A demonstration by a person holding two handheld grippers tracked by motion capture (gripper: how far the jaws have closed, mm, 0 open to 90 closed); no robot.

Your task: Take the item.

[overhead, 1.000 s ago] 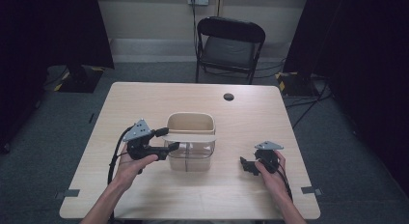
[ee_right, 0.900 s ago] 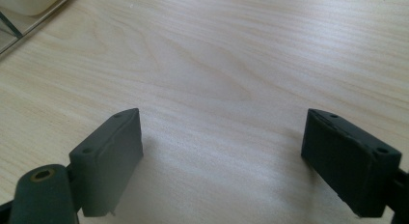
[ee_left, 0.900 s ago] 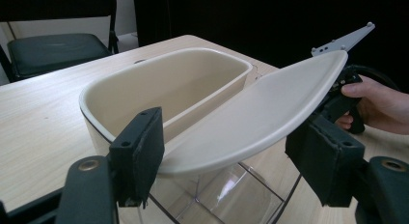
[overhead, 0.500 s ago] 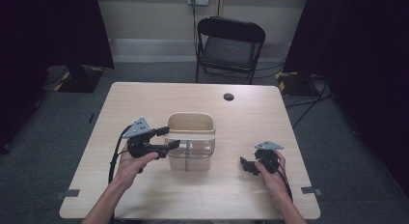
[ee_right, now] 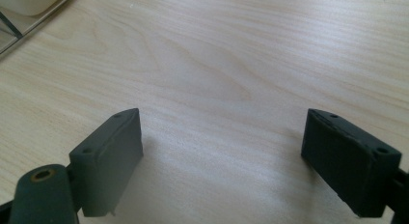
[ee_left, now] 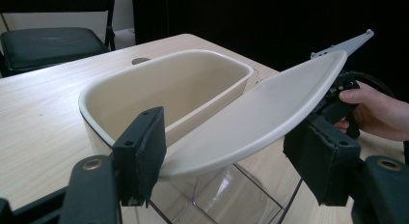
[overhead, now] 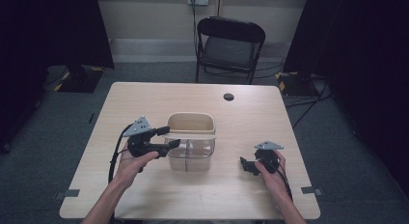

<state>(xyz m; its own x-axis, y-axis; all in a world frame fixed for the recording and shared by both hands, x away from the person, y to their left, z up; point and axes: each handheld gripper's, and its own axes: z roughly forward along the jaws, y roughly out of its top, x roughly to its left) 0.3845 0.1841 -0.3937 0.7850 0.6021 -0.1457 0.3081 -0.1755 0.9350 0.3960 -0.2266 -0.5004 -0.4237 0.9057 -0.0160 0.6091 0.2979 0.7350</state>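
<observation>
Nothing's moved since a second ago: my left tongs [overhead: 166, 138] sit wide open around the clear plastic container's beige flap lid [ee_left: 255, 115], right tongs [overhead: 247, 166] gaping over the pale wooden worktop [overhead: 144, 98].

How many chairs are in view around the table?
1. A black folding chair stands on the floor beyond the far edge of the table, facing it; its seat also shows at the top left of the left gripper view. The dark sides of the room could hide others.

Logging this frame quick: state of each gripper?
Left gripper: open, jaws either side of the container's cream lid, not clamped.
Right gripper: open, empty, over the table.
</observation>
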